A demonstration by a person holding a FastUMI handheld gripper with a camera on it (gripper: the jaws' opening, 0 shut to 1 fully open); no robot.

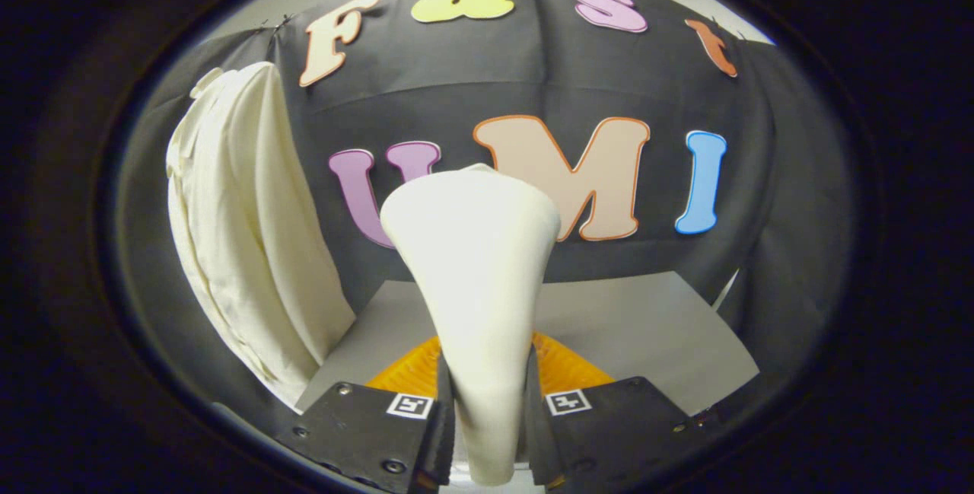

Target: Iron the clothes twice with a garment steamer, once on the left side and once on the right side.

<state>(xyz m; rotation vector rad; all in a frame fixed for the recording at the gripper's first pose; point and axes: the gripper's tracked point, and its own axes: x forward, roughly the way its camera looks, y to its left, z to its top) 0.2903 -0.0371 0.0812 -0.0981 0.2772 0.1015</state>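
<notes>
Tool (487, 433) grips the garment steamer (475, 288) between both fingers, head pointing to 12 o'clock; the hanging white garment (243, 250) lies at 10 o'clock, well apart.

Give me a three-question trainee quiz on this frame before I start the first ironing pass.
1. True or false: the jaws are shut on the cream, cone-shaped garment steamer.
2. Where does the cream cloth garment hang relative to the steamer?
A. Left of it, against the black wall
B. Between the jaws
C. Flat on the table
3. Fill in: below the steamer, just beyond the gripper, lies an ____ round object on the grey table.

Key: 1 true; 2 A; 3 orange.
</notes>
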